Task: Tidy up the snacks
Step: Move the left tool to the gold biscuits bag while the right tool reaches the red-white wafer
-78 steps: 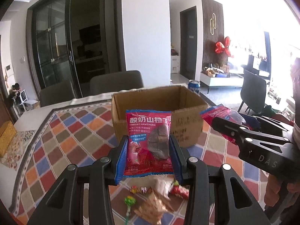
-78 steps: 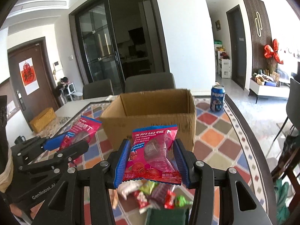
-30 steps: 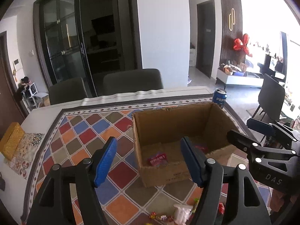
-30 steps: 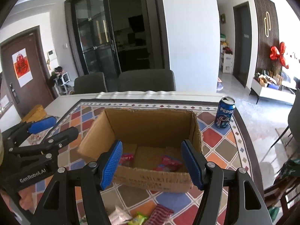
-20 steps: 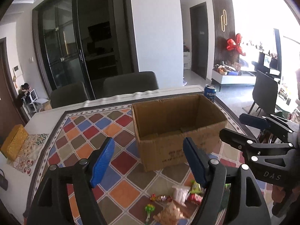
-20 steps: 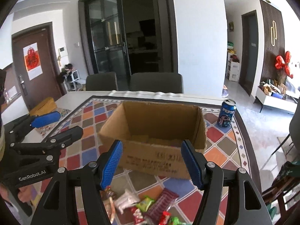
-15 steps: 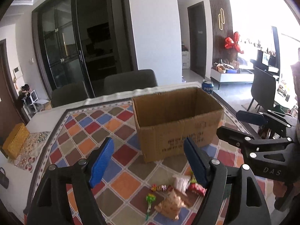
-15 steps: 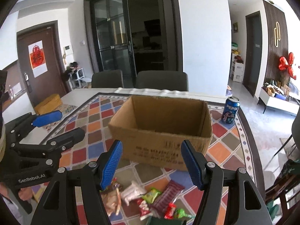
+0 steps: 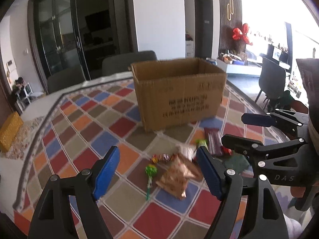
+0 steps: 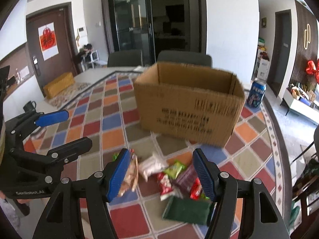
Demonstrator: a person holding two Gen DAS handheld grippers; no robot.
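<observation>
Home dining room, dining chairs (image 10: pixel 184 57), patterned tablecloth (image 10: pixel 111 119)

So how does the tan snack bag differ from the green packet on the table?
The tan bag is crinkled, shiny and pale brown; the green packet is flat, matte and dark green. The tan bag lies between the left gripper's open fingers, on the heap's left; the green packet lies nearest the right gripper, partly under its right finger. Both lie loose on the tablecloth, outside the box.

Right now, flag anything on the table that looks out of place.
Loose snacks lie scattered in a heap on the tablecloth in front of the box, not in it. Both grippers are open and empty. Nothing looks spilled or damaged.
</observation>
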